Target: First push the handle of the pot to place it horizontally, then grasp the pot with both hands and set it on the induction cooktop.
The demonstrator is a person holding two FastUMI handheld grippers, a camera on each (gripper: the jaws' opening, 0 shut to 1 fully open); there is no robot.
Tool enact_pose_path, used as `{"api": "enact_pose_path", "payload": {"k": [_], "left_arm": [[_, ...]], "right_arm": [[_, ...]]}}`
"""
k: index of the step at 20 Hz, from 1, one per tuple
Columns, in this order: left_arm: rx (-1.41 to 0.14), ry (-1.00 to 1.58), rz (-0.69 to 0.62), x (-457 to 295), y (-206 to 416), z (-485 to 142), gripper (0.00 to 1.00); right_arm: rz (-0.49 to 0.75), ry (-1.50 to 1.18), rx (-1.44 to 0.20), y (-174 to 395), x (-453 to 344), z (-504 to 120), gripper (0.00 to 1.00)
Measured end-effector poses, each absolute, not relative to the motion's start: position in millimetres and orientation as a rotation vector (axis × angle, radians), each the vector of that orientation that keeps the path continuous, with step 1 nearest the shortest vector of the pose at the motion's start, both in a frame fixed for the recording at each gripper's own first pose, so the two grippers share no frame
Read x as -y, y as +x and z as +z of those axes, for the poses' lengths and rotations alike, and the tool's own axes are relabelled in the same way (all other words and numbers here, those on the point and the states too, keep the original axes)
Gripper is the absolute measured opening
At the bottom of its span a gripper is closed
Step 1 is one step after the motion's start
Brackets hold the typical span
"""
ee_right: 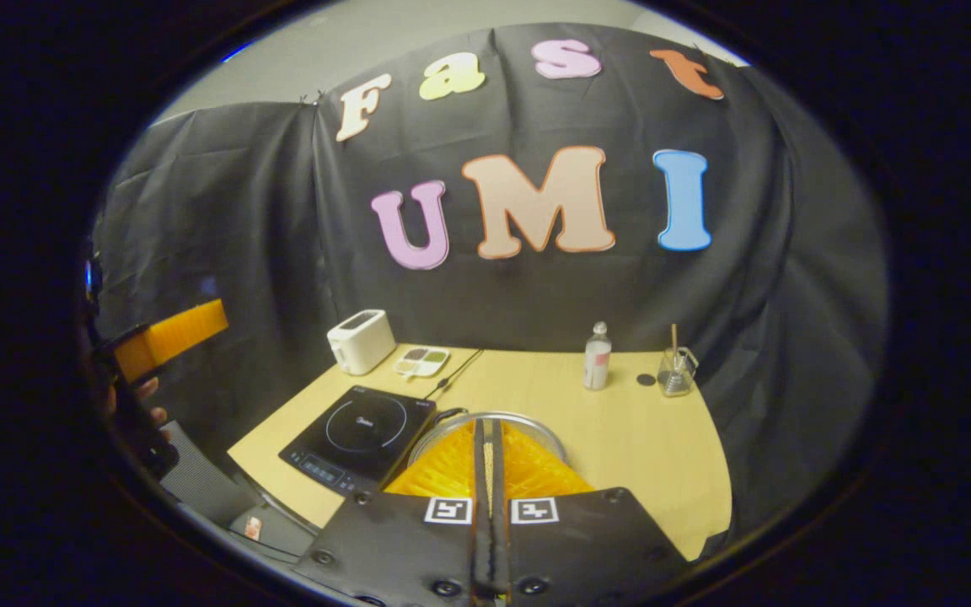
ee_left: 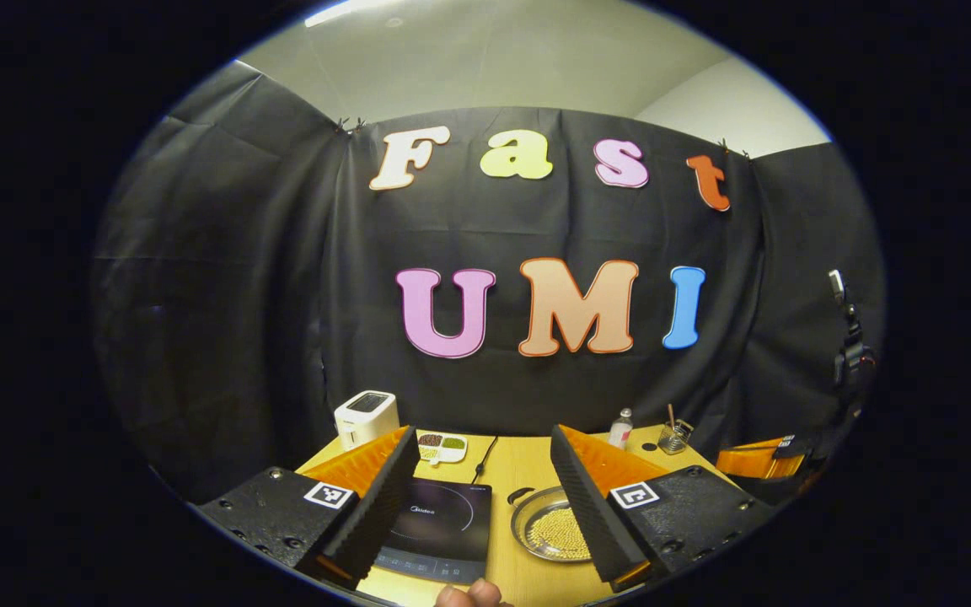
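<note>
The left gripper (ee_left: 485,497) hangs with its jaws spread wide above the table (ee_left: 519,472), framing the induction cooktop (ee_left: 439,527) and the pot (ee_left: 553,527) beside it. The right gripper (ee_right: 488,438) is clenched on nothing, directly over the pot (ee_right: 485,419). A toaster (ee_right: 361,340) and bottle (ee_right: 597,356) stand near the cloth wall.

I see the induction cooktop (ee_right: 359,437) on the counter (ee_right: 620,438) at left, the pot (ee_left: 555,524) just beside it at right, the toaster (ee_right: 360,340) behind the cooktop, the bottle (ee_right: 597,357) and the glass (ee_right: 676,372) at the back right
</note>
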State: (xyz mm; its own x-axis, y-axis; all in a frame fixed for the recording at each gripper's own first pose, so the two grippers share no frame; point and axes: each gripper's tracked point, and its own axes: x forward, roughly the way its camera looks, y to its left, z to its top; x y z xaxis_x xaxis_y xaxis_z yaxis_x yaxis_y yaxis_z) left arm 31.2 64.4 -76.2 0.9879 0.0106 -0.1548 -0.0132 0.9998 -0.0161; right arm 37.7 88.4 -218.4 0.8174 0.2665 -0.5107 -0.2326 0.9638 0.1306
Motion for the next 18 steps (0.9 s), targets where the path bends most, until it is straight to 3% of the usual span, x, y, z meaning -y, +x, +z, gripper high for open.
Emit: {"api": "enact_pose_path", "payload": {"k": [1,2,4,9,10,11,18], "left_arm": [[-0.166,-0.021,0.015,-63,40,-79,0.95],[-0.182,-0.018,0.023,-64,49,-84,0.92],[-0.202,-0.010,0.044,-65,66,-91,0.95],[-0.288,-0.015,0.089,-61,96,-120,0.92],[-0.301,-0.016,0.094,-60,101,-126,0.95],[-0.315,-0.018,0.095,-57,104,-131,0.92],[-0.400,-0.040,0.054,-47,132,-162,0.95]], "right_arm": [[0.277,0.070,-0.579,42,-88,-231,0.00],[0.288,0.080,-0.604,45,-88,-242,0.02],[0.309,0.087,-0.658,51,-86,-270,0.03],[0.353,0.080,-0.819,46,-72,-337,0.03],[0.361,0.073,-0.845,43,-71,-349,0.03],[0.367,0.071,-0.871,41,-68,-360,0.00],[0.410,0.065,-1.059,21,-72,-417,0.03]]}}
